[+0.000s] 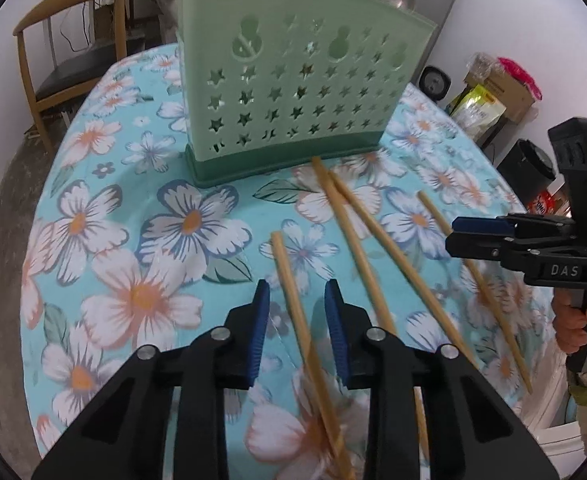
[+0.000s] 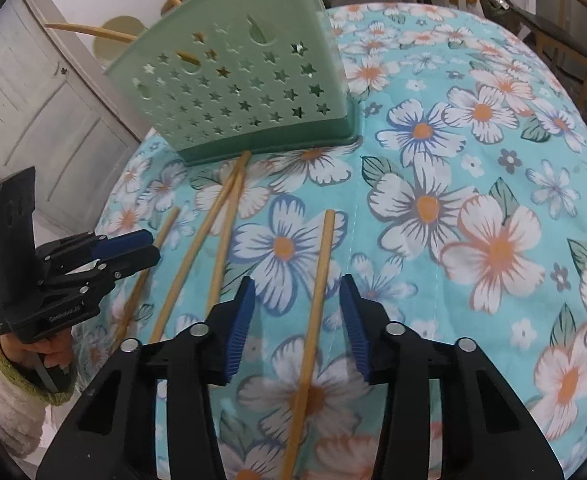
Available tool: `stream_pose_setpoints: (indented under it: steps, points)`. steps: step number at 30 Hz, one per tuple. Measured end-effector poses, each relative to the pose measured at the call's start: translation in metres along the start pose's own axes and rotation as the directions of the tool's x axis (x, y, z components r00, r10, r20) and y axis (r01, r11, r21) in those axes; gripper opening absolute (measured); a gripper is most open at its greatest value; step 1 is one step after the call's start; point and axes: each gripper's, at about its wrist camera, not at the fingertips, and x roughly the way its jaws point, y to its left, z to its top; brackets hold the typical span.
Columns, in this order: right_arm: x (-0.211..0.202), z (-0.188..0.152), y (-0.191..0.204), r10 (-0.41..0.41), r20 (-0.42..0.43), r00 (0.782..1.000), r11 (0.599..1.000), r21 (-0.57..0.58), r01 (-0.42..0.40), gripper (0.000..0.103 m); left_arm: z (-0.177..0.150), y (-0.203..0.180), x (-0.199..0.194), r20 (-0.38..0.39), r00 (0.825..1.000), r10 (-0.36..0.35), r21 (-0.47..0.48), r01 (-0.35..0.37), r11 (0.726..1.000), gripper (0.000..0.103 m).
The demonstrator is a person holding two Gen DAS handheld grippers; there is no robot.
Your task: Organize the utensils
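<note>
**A:** So, where are the chopsticks?

**B:** Four lie loose on the flowered tablecloth [image 1: 133, 200], all in front of the green holder [image 1: 293, 80]. They point roughly toward it. The holder stands upright at the far side of the table, with star-shaped holes in its wall.

**A:** How are they spread?

**B:** The leftmost chopstick [image 1: 285, 268] lies alone. In the middle is a crossed pair [image 1: 343, 220], close together at the far end, where one tip reaches the holder's dark base. The rightmost chopstick [image 2: 321, 272] lies apart from the pair, its far end well short of the holder.

**A:** And the grippers?

**B:** The left gripper [image 1: 297, 286] has its blue pads spread wide, and the leftmost chopstick runs between them. Neither pad touches it. The right gripper [image 2: 297, 280] is released as well and straddles the rightmost chopstick the same way, with a gap on both sides.

**A:** Are they down on the cloth?

**B:** I can't tell how high they are above it. Neither one grasps anything.

**A:** Anything around the table?

**B:** A wooden chair [image 1: 73, 40] stands beyond the table's left edge.
</note>
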Motion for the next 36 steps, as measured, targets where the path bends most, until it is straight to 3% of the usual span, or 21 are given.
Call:
stream_pose_setpoints:
  steps: [8, 12, 21, 28, 36]
  points:
    - [0.013, 0.010, -0.004, -0.013, -0.016, 1.000, 1.000, -0.008, 0.013, 0.026, 0.014, 0.007, 0.018, -0.034, 0.999, 0.006, -0.019, -0.006, 1.000, 0.019]
    - [0.013, 0.010, -0.007, -0.009, -0.006, 1.000, 1.000, 0.011, 0.009, 0.007, 0.015, 0.005, 0.020, -0.023, 0.999, 0.029, -0.018, -0.029, 0.999, 0.012]
    - [-0.026, 0.010, -0.013, 0.074, 0.073, 0.995, 0.996, 0.053, -0.078, 0.004, 0.018, 0.005, 0.004, 0.042, 0.999, 0.029, -0.046, -0.027, 0.999, 0.006]
    - [-0.085, 0.015, -0.005, 0.094, 0.206, 0.974, 0.995, 0.023, -0.101, 0.004, 0.026, -0.001, -0.050, 0.159, 0.987, -0.002, -0.046, 0.009, 0.999, 0.006]
    - [-0.135, 0.016, 0.014, 0.089, 0.328, 0.940, 0.996, -0.030, -0.083, 0.004, 0.031, -0.006, -0.116, 0.265, 0.962, -0.065, -0.044, 0.079, 0.996, 0.006]
